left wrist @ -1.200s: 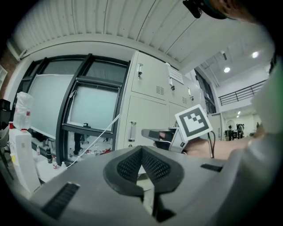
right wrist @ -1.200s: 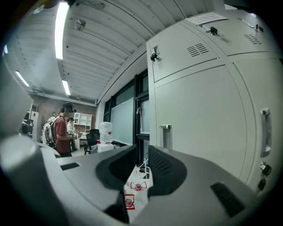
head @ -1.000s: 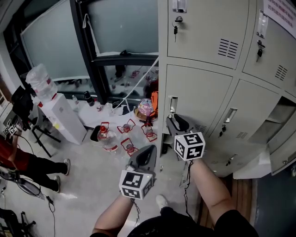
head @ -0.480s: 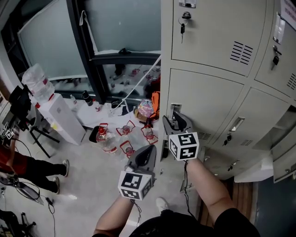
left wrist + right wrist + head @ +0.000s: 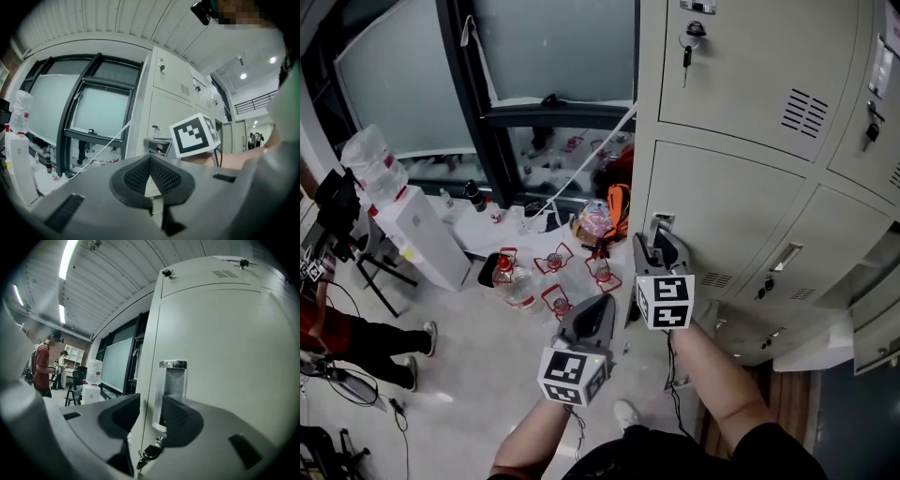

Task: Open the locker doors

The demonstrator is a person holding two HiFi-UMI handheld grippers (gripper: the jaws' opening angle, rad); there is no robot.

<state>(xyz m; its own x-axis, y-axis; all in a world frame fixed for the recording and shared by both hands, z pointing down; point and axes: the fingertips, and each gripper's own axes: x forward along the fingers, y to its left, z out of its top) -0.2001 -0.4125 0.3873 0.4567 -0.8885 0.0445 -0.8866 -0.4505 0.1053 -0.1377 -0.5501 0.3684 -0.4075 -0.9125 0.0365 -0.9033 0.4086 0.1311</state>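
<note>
**A:** Which step is going on here?

**B:** The person is reaching for the pull. The right claw [image 5: 661,242] is sitting at the handle [image 5: 172,380] of the middle locker door [image 5: 727,211], just right of centre in the head view. That door is lying flush, so it isn't opening yet.

**A:** Is the claw gripping the handle?

**B:** Not as far as I'm seeing. Its jaws have just been closing, and the handle's lower end and the door's left edge are standing between them. But a gap is showing beside the left-hand pad in the right gripper view. I'm calling it spread around the handle, not clamped.

**A:** And the other one?

**B:** The left claw [image 5: 151,159] is hanging lower left of the right one in the head view, well apart from the lockers. Its pads are meeting with nothing between them, so it's closed and empty.

**A:** Anything to mind near the handle?

**B:** A key [image 5: 149,453] is dangling from the lock just under it, at the bottom centre of the right gripper view.

**A:** What is the next move asking for?

**B:** I'm judging that the jaws need to finish pinching the handle. Then the hand needs to draw back so the door is swinging out from its left edge. A low pinch is risking the key instead.

**A:** Other doors?

**B:** One open locker [image 5: 874,251] is showing at the right edge of the head view. The others are looking shut.
</note>
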